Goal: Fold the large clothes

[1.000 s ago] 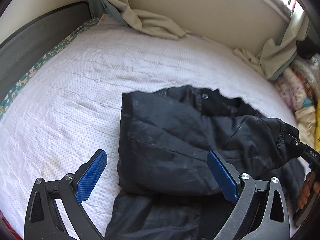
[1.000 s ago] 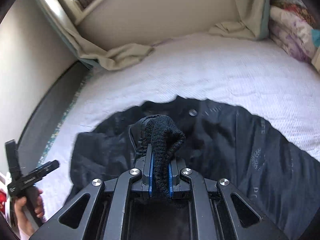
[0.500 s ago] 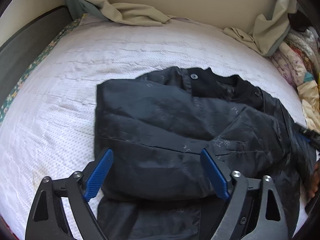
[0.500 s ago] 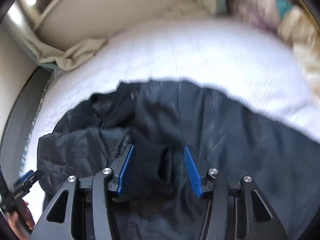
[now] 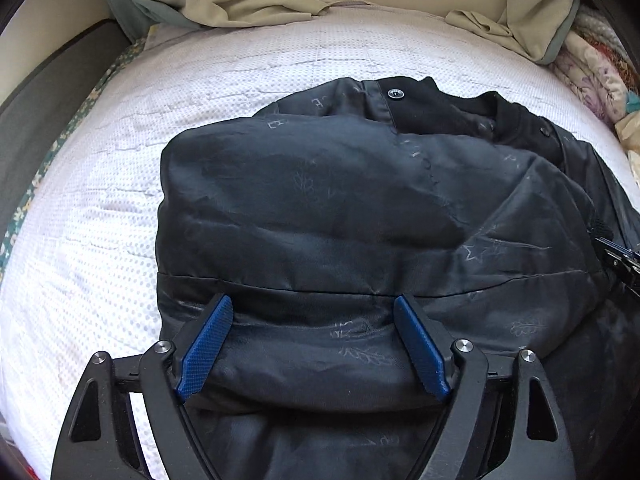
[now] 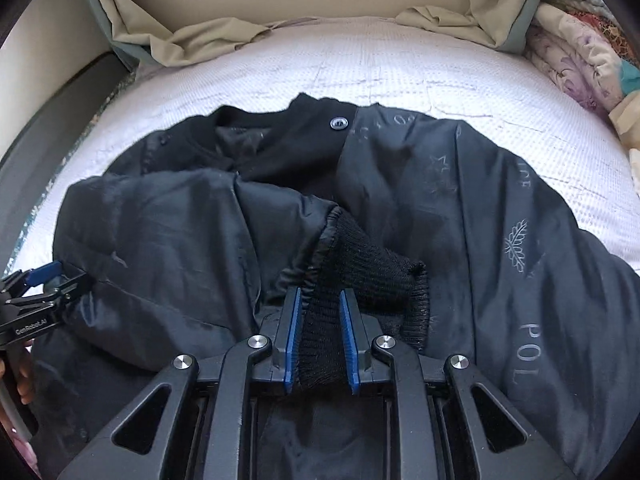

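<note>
A black jacket (image 5: 320,200) lay partly folded on the white bed (image 5: 100,184), its collar toward the far wall. In the left wrist view, the left hand-held gripper (image 5: 314,344) stood spread wide over the jacket's near hem, blue pads (image 5: 206,350) resting on or just above the fabric with nothing pinched between them. The jacket's left edge ran straight, with a broad stretch of bare bedcover beyond it out to the floral border and dark frame.

In the right wrist view, the right hand-held gripper (image 6: 319,320) pinched the knitted cuff (image 6: 376,276) of a sleeve drawn across the jacket's middle, its fingers close together on the ribbing. To the right, open bedcover reached as far as a stack of folded quilts (image 6: 580,52). Beige curtains (image 6: 192,40) bunched along the far edge of the bed, well apart from the collar.
</note>
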Demonstrator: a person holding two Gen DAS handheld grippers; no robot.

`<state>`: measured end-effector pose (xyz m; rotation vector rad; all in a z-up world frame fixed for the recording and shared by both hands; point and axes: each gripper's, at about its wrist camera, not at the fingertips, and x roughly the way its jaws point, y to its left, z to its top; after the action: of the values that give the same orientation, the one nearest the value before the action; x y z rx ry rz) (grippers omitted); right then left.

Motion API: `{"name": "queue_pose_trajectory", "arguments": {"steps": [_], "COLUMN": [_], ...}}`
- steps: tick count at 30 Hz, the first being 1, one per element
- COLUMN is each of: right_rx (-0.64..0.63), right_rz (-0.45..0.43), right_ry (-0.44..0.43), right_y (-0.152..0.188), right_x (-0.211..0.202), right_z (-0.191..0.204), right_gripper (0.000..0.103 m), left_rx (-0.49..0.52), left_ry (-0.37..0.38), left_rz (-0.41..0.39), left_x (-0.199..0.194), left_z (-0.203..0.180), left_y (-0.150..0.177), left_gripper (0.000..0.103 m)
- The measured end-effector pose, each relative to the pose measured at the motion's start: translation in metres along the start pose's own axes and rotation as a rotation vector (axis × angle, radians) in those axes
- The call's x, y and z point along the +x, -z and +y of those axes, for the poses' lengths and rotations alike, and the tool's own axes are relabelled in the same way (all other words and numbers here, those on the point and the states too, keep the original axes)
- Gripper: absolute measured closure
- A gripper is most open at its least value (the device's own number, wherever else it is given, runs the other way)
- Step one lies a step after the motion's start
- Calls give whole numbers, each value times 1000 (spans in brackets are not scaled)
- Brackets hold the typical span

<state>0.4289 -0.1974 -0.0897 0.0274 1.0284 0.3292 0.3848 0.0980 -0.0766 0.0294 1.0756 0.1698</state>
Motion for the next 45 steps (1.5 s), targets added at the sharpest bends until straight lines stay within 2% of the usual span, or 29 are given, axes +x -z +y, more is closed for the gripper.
{"name": "queue_pose_trajectory", "arguments": {"steps": [7,20,26,30,32,33,34,35,38,41,45], "right_rx": [20,-44,-41,12,50,80,102,134,179,235,380], "right_rz": [-4,-55,-60,-47,-20,-11,-14,-30,-81,-120,-154], "right_ry": [-15,49,51,19,-9,-36,-67,-99,-107,-75,-15], "right_y": [6,14,14,9,4,1,-1,-3,-8,-7,6], "right_x": [11,23,24,16,7,0,-7,-18,-47,-78,-121], "right_z": [-9,2,1,-4,-9,-13,-16,-21,-33,-55,-108], "right_gripper": [88,90,91,89,87,78,56,48,45,41,38], "left_rx": [9,7,-1,-23,-56,-77,-94,-110,-134,-139,-134], "left_ry": [7,15,16,30,68,91,109,124,141,150,161], "left_rz": [-11,-20,-9,-11,-30,-42,-53,-67,-109,-132,-149], "left_x": [9,7,3,-11,-24,-32,-39,-45,-64,-76,-87], "left_z": [1,1,2,6,12,16,20,23,31,36,37], "left_y": [1,5,2,-1,-3,-5,-6,-7,-7,-7,-3], "left_gripper": [14,12,9,9,9,9,9,9,9,9,9]}}
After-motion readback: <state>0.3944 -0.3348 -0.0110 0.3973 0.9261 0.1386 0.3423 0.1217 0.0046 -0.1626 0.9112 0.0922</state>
